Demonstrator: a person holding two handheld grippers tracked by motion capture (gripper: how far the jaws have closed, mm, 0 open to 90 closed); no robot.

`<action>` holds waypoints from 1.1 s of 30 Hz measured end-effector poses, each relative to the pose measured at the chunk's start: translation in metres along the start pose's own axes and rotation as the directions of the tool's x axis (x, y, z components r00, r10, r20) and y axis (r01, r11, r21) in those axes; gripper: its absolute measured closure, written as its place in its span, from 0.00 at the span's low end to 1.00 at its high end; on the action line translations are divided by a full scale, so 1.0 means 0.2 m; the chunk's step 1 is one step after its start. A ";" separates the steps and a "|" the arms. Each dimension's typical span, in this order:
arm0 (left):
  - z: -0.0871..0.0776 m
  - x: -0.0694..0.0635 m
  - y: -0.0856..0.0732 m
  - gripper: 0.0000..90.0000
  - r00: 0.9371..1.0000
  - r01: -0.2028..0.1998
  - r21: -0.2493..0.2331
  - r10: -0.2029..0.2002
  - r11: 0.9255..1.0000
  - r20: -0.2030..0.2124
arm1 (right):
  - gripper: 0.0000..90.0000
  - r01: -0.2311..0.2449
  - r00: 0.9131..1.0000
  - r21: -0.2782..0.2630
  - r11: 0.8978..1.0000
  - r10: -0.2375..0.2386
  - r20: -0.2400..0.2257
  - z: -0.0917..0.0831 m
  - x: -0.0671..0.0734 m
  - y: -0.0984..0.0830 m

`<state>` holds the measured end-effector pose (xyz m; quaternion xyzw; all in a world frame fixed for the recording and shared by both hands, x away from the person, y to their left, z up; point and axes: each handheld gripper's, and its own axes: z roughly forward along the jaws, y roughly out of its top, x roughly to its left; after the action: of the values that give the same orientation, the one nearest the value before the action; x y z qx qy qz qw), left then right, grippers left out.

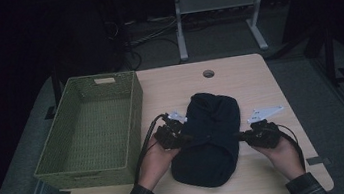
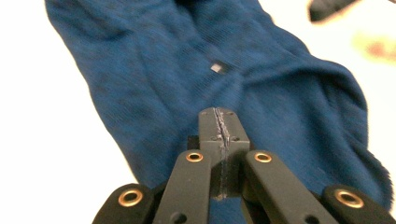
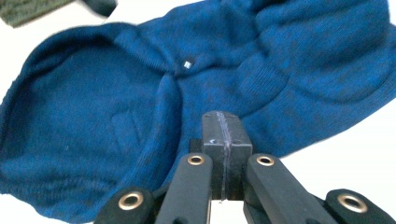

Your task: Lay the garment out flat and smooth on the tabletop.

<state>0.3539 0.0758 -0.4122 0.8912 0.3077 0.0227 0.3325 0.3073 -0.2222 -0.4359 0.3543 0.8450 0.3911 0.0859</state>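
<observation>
A dark blue knitted garment (image 1: 210, 137) lies bunched in the middle of the table, its length running away from the front edge. My left gripper (image 1: 186, 136) is at its left edge and points inward, and my right gripper (image 1: 241, 136) is at its right edge facing it. In the left gripper view the garment (image 2: 177, 65) spreads under the left gripper (image 2: 219, 115), whose jaws are shut flush with no fold seen between them. In the right gripper view the right gripper (image 3: 222, 119) is likewise shut over the garment (image 3: 93, 135) near its hem. A small pale tag (image 3: 187, 64) sits at mid-cloth.
An empty green woven basket (image 1: 89, 171) stands on the table's left side, close to my left hand. The wooden table (image 1: 251, 79) has a round cable hole (image 1: 209, 73) at the back. Beyond it are a desk frame and cables on the dark floor.
</observation>
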 end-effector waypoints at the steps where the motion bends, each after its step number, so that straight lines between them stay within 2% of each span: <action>1: 0.02 0.01 0.01 1.00 1.000 0.014 -0.009 -0.014 1.000 -0.007 | 1.00 0.001 1.000 0.008 1.000 -0.001 -0.005 0.01 0.01 -0.02; 4: 0.07 0.06 0.01 1.00 0.999 0.017 0.007 -0.016 1.000 -0.036 | 1.00 -0.002 1.000 0.032 0.999 0.002 -0.006 0.04 0.03 -0.04; 8: 0.13 0.10 0.00 1.00 0.998 0.018 0.036 -0.016 0.999 -0.053 | 1.00 -0.001 1.000 0.041 0.999 0.002 -0.018 0.07 0.04 -0.05; 10: 0.15 0.11 -0.01 1.00 0.999 0.025 0.054 -0.023 0.998 -0.047 | 1.00 0.006 1.000 0.050 0.999 -0.005 -0.017 0.09 0.05 -0.06; 13: 0.18 0.13 -0.04 1.00 0.999 0.026 0.083 -0.022 0.996 -0.047 | 1.00 0.034 0.999 0.103 0.994 -0.035 0.003 0.13 0.05 -0.06; 14: 0.19 0.13 -0.05 1.00 0.999 0.033 0.084 -0.029 0.996 -0.045 | 1.00 0.046 0.999 0.119 0.992 -0.048 0.014 0.14 0.05 -0.06; 16: 0.18 0.13 -0.06 1.00 0.999 0.044 0.072 -0.042 0.996 -0.033 | 1.00 0.044 0.999 0.113 0.993 -0.045 0.010 0.15 0.04 -0.06; 25: 0.16 0.10 -0.12 1.00 0.998 0.061 0.061 -0.062 0.996 0.007 | 1.00 0.028 0.999 0.107 0.994 -0.032 0.034 0.14 0.00 -0.07; 33: 0.14 0.02 -0.17 1.00 0.998 0.034 0.071 -0.037 0.997 0.044 | 1.00 0.029 0.999 0.107 0.994 -0.033 0.041 0.11 0.00 -0.09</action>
<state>0.3468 0.0826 -0.4542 0.8970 0.3165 -0.0142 0.3083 0.3071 -0.2160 -0.4642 0.3533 0.8680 0.3367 0.0909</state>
